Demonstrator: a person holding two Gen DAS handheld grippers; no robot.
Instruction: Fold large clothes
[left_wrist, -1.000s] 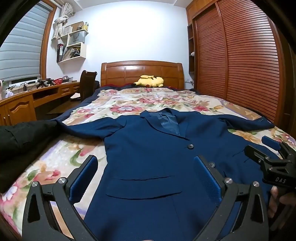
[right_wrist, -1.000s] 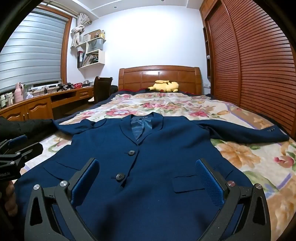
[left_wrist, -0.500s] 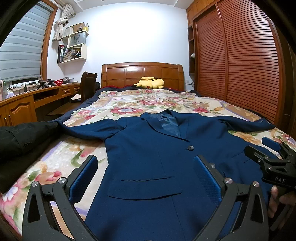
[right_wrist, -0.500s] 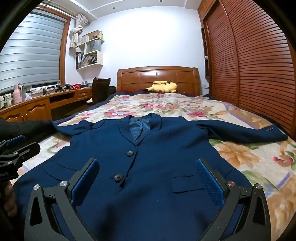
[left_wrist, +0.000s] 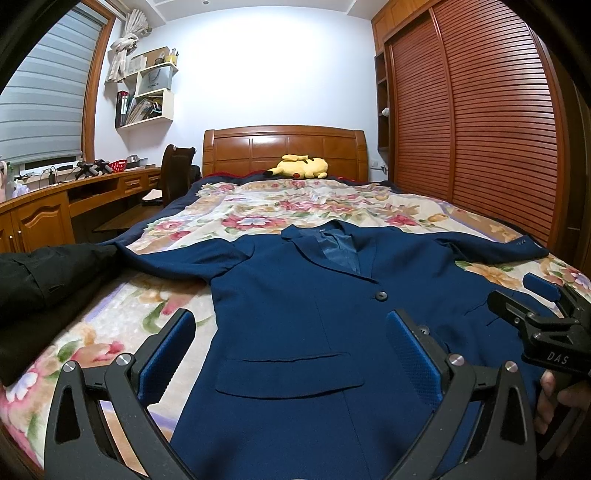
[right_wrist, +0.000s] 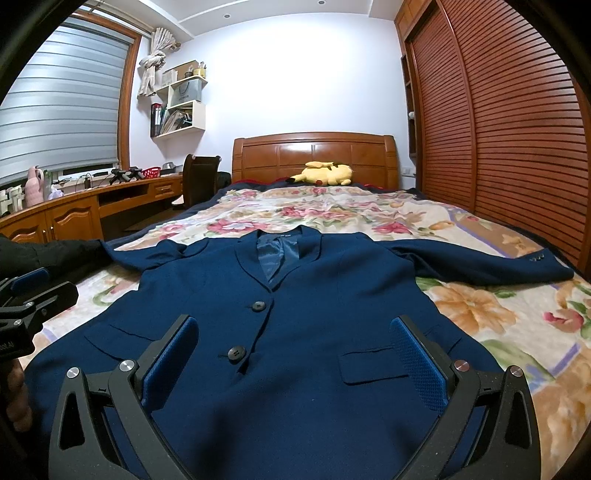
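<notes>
Navy jacket, two buttons, perhaps more, flat on bed.

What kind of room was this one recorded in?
A home bedroom: a bed with a wooden headboard, a louvred wardrobe along one side, a desk under the window. A blue jacket lies spread on the bed.

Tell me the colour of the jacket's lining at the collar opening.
The lining is shiny steel blue, lighter than the navy jacket; right wrist view.
</notes>
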